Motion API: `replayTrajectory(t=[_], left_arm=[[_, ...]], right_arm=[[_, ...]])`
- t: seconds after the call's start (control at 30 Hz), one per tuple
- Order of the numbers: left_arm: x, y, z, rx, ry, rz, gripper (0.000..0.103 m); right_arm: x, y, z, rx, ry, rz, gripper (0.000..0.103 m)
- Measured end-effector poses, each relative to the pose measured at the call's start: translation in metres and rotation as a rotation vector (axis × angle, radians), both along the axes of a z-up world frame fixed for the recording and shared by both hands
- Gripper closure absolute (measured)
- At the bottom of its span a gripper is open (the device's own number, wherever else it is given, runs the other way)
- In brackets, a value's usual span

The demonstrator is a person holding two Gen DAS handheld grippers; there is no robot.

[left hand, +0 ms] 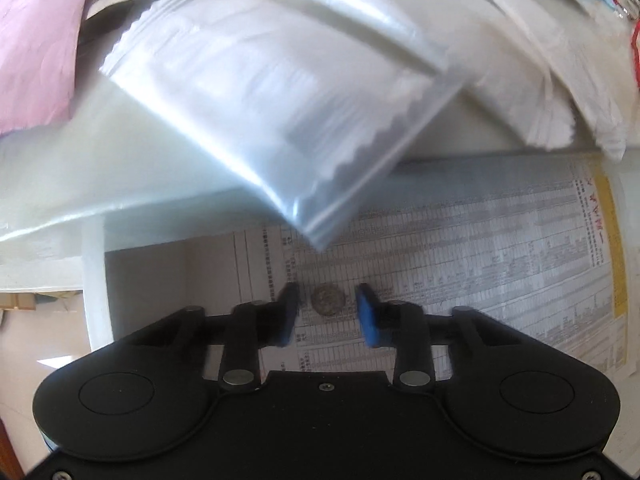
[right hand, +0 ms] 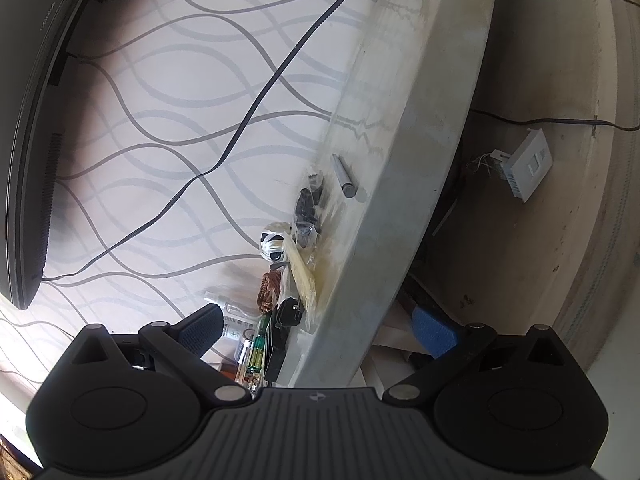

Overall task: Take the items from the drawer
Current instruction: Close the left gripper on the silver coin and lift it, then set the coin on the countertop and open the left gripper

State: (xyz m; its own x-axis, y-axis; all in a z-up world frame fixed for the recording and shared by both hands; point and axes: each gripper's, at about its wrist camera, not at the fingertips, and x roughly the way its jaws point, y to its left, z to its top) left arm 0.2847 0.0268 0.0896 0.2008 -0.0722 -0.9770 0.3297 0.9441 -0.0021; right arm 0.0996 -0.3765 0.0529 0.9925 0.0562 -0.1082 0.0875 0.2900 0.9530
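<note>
In the left wrist view, the left gripper [left hand: 329, 312] points down into the drawer [left hand: 96, 288], whose white wall runs down the left of the frame. Its blue pads [left hand: 368, 320] stand a little apart on either side of a small round coin [left hand: 328, 299]; they do not press on it, and a narrow gap shows on each side. The coin lies flat on a printed sheet [left hand: 480, 248] of fine tables with a yellow edge strip, which lines the drawer floor in the middle and right of the frame. Above the coin, a blurred clear zip bag [left hand: 272, 112] fills the upper centre, lying over other papers. A pink sheet [left hand: 36, 44] sits at the upper left.

In the right wrist view, the right gripper [right hand: 320, 332] has its jaws spread wide and holds nothing. Between them, a pale countertop edge [right hand: 400, 160] runs diagonally up the frame, with small clutter and a grey marker [right hand: 344, 176] on it. A dark monitor [right hand: 28, 120] fills the left edge, and a black cable [right hand: 256, 100] crosses the wave-patterned wall [right hand: 180, 80].
</note>
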Motion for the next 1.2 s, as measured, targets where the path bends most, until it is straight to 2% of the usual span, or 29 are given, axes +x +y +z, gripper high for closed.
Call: replayTrajectory(t=[0.13, 0.3, 0.5, 0.63, 0.7, 0.77, 0.87, 0.93, 1.07, 1.17, 1.2], left_arm=[[0.0, -0.001, 0.001, 0.003, 0.01, -0.029, 0.088], [-0.009, 0.001, 0.002, -0.042, 0.063, -0.05, 0.088], [-0.01, 0.003, 0.019, -0.089, 0.054, -0.069, 0.088], [-0.021, -0.01, 0.058, -0.139, -0.005, -0.146, 0.088], [-0.035, -0.012, 0.081, -0.177, -0.067, -0.196, 0.088], [-0.034, -0.023, 0.107, -0.225, -0.14, -0.24, 0.088], [-0.043, -0.055, 0.154, -0.291, -0.234, -0.292, 0.088], [-0.036, -0.097, 0.125, -0.328, -0.264, -0.319, 0.088], [-0.023, -0.122, 0.118, -0.345, -0.277, -0.357, 0.088], [-0.02, -0.162, 0.094, -0.348, -0.252, -0.343, 0.087], [-0.018, -0.162, 0.094, -0.35, -0.249, -0.339, 0.087]], right_arm=[[-0.001, -0.001, -0.001, 0.009, -0.006, -0.007, 0.0], [-0.001, -0.002, -0.001, 0.017, -0.01, -0.007, 0.0], [0.001, -0.002, 0.0, 0.014, -0.008, -0.004, 0.0], [0.001, -0.002, 0.0, 0.012, -0.007, -0.008, 0.0], [0.001, -0.002, 0.0, 0.012, -0.006, -0.008, 0.0], [0.001, -0.001, 0.0, 0.012, -0.007, -0.006, 0.0], [0.002, -0.002, 0.0, 0.015, -0.011, -0.003, 0.0], [0.002, -0.002, 0.0, 0.019, -0.014, -0.002, 0.0], [0.002, -0.003, -0.001, 0.027, -0.019, 0.0, 0.0], [0.0, -0.004, -0.002, 0.035, -0.023, -0.002, 0.0], [0.001, -0.004, -0.002, 0.036, -0.023, -0.001, 0.0]])
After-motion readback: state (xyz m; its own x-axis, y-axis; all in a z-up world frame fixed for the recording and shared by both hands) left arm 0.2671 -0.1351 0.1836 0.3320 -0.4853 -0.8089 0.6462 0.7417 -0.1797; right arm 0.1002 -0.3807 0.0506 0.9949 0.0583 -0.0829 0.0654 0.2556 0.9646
